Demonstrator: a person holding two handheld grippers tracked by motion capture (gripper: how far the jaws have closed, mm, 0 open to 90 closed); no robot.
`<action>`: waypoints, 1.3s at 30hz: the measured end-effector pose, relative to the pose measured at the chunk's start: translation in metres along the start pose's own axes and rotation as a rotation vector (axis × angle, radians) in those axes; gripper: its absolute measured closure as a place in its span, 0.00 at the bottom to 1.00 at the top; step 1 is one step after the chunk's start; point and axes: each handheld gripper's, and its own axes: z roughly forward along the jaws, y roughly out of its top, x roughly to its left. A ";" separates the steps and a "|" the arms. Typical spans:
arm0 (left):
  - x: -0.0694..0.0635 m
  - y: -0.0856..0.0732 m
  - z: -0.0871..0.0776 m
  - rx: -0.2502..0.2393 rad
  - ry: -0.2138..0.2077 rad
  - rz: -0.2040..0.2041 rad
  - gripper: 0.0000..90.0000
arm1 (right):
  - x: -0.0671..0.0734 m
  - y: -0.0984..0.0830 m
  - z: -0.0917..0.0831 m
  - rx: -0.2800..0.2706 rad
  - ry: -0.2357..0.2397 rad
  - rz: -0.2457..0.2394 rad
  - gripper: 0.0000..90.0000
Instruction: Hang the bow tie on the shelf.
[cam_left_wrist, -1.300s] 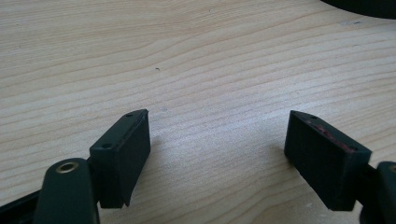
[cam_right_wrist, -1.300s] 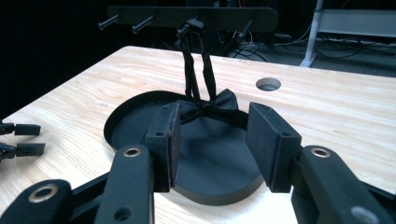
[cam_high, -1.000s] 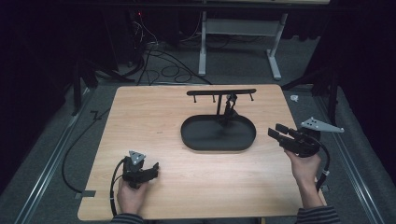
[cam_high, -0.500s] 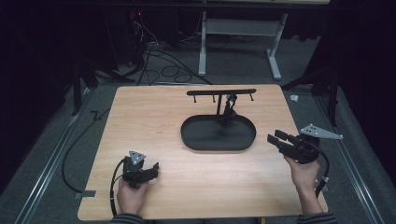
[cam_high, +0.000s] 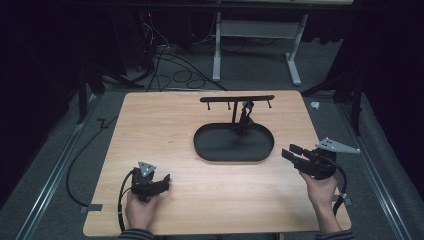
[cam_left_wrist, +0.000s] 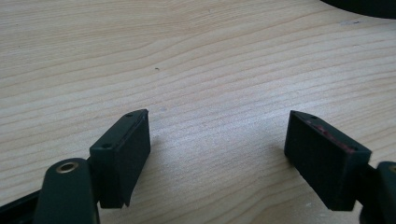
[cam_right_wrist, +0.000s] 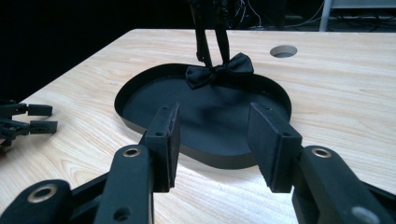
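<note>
The right claw (cam_high: 292, 154), at the lower right of the high view, had drifted a little down and toward the frame's left since a second earlier, so its jaws now pointed more squarely at the black oval tray (cam_high: 207, 155) in the middle of the bench (cam_high: 150, 120). Its jaws stood partly open with nothing between them; in the right gripper view they framed the tray's near rim. That small shift reads as lining up for a reach toward the bow tie (cam_right_wrist: 219, 72), which lay at the far edge of the tray against the foot of the black stand (cam_high: 235, 99). The reach itself had not begun, and the claw was well apart from the tie.

The left claw (cam_high: 161, 182), at the lower left of the high view, had kept its place. Its jaws were wide open and empty, hovering just over bare wood in the left gripper view, with a sliver of the tray at the upper right corner.

From above, the bow tie was a dark shape against the dark tray and hard to separate from the stand's post. In the right gripper view the stand was cut off by the top edge, so whether the tie hung from it or merely rested beside it could not be told.
</note>
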 end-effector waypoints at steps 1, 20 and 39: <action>0.000 0.000 0.000 0.000 0.000 0.000 0.25 | 0.000 -0.001 0.000 0.003 -0.001 0.003 0.63; 0.000 0.000 0.000 0.000 0.000 0.000 0.25 | 0.006 -0.016 0.014 0.045 0.022 0.016 0.63; 0.000 0.000 0.000 0.000 0.000 0.000 0.25 | 0.010 -0.030 0.026 0.085 0.034 0.028 0.65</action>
